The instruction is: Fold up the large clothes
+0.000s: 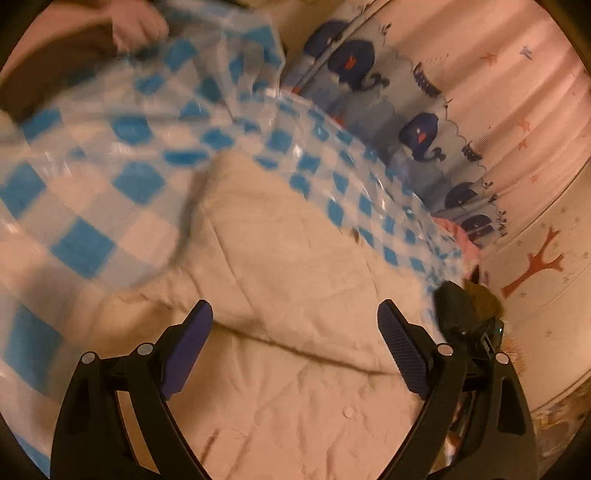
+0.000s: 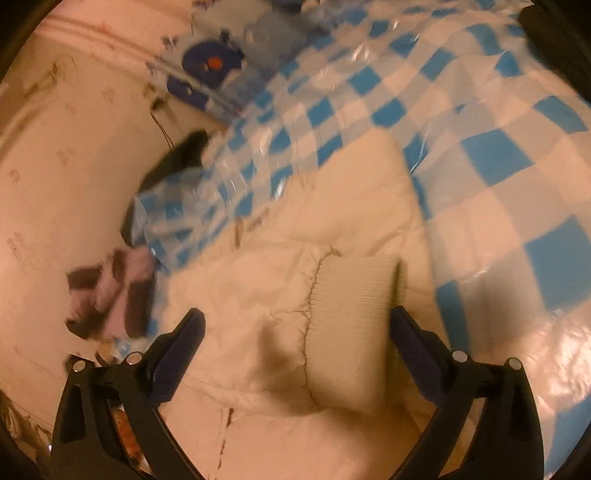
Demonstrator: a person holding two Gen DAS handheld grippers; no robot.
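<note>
A cream padded jacket lies on a blue-and-white checked plastic sheet. My left gripper is open just above the jacket's body, holding nothing. In the right wrist view the jacket shows a sleeve with a ribbed knit cuff. My right gripper is open with the cuff lying between its jaws; I cannot tell if it touches the fabric. The checked sheet spreads to the right and behind.
A whale-print cloth and a pink patterned bedsheet lie beyond the jacket. A dark object sits at the sheet's right edge. A person's hand is at top left. Dark and white items lie left of the right gripper.
</note>
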